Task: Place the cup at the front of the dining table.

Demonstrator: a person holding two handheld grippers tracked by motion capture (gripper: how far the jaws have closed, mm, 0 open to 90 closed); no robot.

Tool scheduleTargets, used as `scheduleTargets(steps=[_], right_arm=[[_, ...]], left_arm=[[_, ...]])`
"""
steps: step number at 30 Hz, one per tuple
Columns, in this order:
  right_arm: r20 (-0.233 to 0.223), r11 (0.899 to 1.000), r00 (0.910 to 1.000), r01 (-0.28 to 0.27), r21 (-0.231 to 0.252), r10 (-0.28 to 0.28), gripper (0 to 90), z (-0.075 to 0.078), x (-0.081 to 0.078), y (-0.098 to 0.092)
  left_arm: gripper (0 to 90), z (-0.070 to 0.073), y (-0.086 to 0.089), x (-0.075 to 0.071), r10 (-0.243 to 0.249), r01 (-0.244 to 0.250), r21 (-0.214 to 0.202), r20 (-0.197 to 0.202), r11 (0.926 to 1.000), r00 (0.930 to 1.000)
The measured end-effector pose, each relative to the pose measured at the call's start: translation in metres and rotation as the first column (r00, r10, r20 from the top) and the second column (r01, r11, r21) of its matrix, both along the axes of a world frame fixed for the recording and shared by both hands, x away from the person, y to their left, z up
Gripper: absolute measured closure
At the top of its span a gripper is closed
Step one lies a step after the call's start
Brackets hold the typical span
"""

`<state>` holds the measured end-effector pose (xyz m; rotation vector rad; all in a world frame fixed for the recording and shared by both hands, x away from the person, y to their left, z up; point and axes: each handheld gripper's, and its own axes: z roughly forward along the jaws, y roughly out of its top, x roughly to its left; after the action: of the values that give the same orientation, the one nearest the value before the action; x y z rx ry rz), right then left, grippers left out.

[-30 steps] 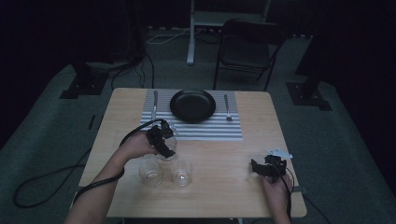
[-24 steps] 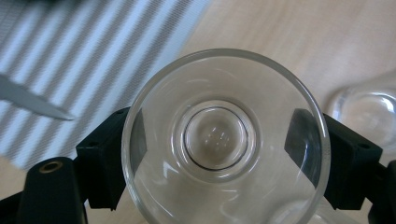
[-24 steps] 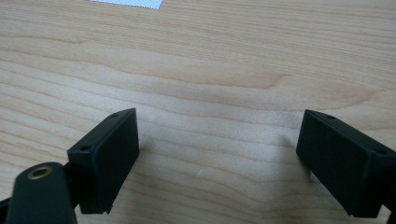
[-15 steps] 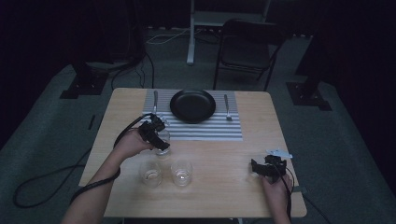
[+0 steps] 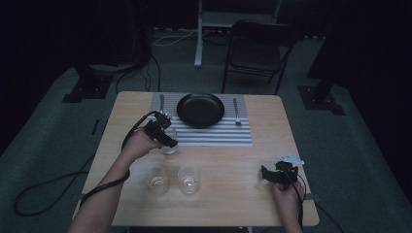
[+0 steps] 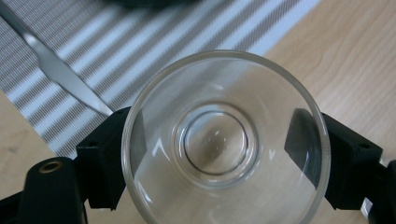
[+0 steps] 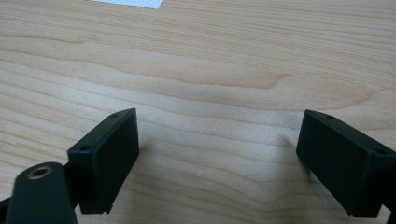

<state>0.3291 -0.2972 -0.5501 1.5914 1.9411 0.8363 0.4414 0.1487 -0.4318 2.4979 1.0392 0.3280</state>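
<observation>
At far left we see the left gripper (image 5: 161,134), its jaws clenched across the wall of a clear glass (image 6: 224,140), which hangs at the near left corner of the striped mat (image 5: 218,136), close to a knife (image 6: 60,70) lying on the stripes; whether its base touches the counter (image 5: 233,204) we cannot tell. We judge the glass light, rigid and brittle, and its smooth wall slippery, so the hold should sit where it does: two pads on opposite sides of the wall, just below the rim, pressed firmly enough to stop a slide yet not so hard as to crack it. We would keep it upright and set it down gently, since a knock against the plate (image 5: 200,109) or the cutlery could chip it. Toward the middle, two more glasses (image 5: 173,178) stand side by side on the bare wood, near each other and apart from the held one. At far right the right gripper (image 5: 278,174) rests low over the counter, its jaws released and wide with nothing between them.
</observation>
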Motion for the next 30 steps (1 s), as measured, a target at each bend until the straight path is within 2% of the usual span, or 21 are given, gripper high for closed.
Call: scheduleTargets(steps=[2, 4, 8, 15, 17, 22, 26, 30], right_arm=[[0.0, 1.0, 1.0, 0.0, 0.0, 0.0, 12.6, 0.0, 0.0, 0.0], [0.0, 1.0, 1.0, 0.0, 0.0, 0.0, 12.6, 0.0, 0.0, 0.0], [0.0, 1.0, 1.0, 0.0, 0.0, 0.0, 12.6, 0.0, 0.0, 0.0], [0.0, 1.0, 1.0, 0.0, 0.0, 0.0, 12.6, 0.0, 0.0, 0.0], [0.0, 1.0, 1.0, 0.0, 0.0, 0.0, 12.6, 0.0, 0.0, 0.0], [0.0, 1.0, 1.0, 0.0, 0.0, 0.0, 12.5, 0.0, 0.0, 0.0], [0.0, 1.0, 1.0, 0.0, 0.0, 0.0, 12.6, 0.0, 0.0, 0.0], [0.0, 1.0, 1.0, 0.0, 0.0, 0.0, 12.6, 0.0, 0.0, 0.0]], left_arm=[[18.5, 0.003, -0.001, 0.003, 0.009, -0.009, -0.008, 0.016, 0.9999, 0.9998], [18.4, 0.004, -0.001, 0.008, 0.021, -0.02, -0.02, 0.009, 0.9996, 0.9997], [18.5, 0.004, -0.003, 0.019, 0.039, -0.039, -0.012, 0.024, 0.9992, 0.9989], [18.5, -0.003, -0.001, 0.042, 0.085, -0.085, -0.023, 0.018, 0.9962, 0.9962], [18.5, -0.004, -0.001, 0.048, 0.095, -0.095, -0.018, 0.028, 0.9953, 0.995], [18.5, -0.006, -0.002, 0.062, 0.099, -0.098, -0.038, 0.016, 0.9945, 0.995], [18.5, -0.012, -0.007, 0.071, 0.099, -0.099, 0.003, 0.026, 0.9951, 0.9948], [18.5, -0.018, -0.006, 0.08, 0.11, -0.11, -0.004, 0.011, 0.994, 0.9939]])
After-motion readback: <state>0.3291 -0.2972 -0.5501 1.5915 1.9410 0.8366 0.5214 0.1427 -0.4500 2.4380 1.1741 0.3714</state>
